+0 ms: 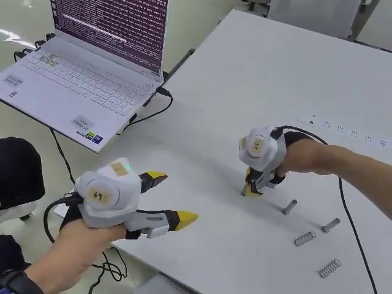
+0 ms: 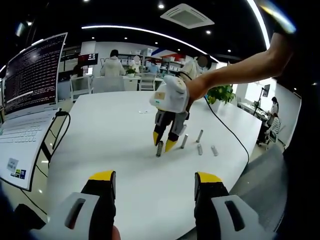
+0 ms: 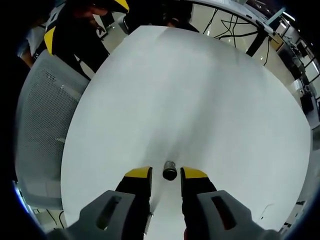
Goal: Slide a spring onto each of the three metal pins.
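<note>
— What colour is the surface?
— Plain white. The laptop is white too; its screen is dark purple with rows of pale text.
— And the tools?
— The left gripper and right gripper have white bodies with tan round labels; their black fingers end in yellow tips.
— The small parts?
— The pins are grey metal, the springs silvery. The cable is black.
</note>
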A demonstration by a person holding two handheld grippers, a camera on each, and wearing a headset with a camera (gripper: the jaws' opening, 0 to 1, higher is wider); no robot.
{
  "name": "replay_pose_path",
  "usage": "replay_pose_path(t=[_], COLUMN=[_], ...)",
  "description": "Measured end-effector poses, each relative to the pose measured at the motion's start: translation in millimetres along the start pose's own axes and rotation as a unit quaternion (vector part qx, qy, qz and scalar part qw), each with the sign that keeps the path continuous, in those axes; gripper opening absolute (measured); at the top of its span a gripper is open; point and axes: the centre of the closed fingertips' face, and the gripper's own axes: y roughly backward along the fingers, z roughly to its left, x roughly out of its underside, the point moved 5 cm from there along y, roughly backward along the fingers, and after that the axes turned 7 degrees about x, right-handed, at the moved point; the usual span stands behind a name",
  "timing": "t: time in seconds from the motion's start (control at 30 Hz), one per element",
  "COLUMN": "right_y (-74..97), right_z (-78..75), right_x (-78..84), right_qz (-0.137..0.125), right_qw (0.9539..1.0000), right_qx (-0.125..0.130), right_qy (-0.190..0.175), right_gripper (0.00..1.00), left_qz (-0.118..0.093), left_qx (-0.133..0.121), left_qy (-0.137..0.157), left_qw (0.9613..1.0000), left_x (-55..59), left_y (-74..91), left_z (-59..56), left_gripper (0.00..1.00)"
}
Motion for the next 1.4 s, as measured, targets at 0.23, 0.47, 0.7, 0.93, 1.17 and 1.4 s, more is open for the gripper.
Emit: replay_pose_path(t=[0.23, 0.47, 0.7, 0.93, 1.17, 1.4], right_y=[9.1, 16.1, 30.3, 50.1, 65.1, 72.4], right_z=[-2.7, 0.3, 2.8, 1.0, 2.3, 5.5], right_x=[1.4, 5.6, 10.8, 15.7, 18.7, 25.3], right_qz=[-0.007, -0.008, -0.013, -0.038, -0.070, -0.092], right_qw=[0.9999, 0.9999, 0.9994, 0.9968, 0.9919, 0.9861], right_qx=[0.007, 0.012, 0.025, 0.052, 0.070, 0.080], right_qy=[-0.008, -0.009, -0.017, -0.048, -0.079, -0.113], right_gripper=[0.24, 0.26, 0.28, 0.30, 0.32, 0.34], left_qz=[0.001, 0.002, 0.003, 0.005, 0.005, 0.006], left_qx=[0.005, 0.010, 0.012, 0.018, 0.025, 0.028], left_qy=[-0.003, -0.007, -0.009, -0.013, -0.019, -0.023], left_qw=[1.0000, 0.9999, 0.9999, 0.9997, 0.9995, 0.9993], left_x=[-1.6, -4.2, -4.3, -6.4, -11.2, -14.4], left_y=[-3.1, -4.7, -5.7, -10.3, -15.5, -17.7], left_z=[-2.5, -3.4, -4.5, -6.4, -9.4, -10.8], left_gripper=[0.60, 0.60, 0.59, 0.59, 0.59, 0.60])
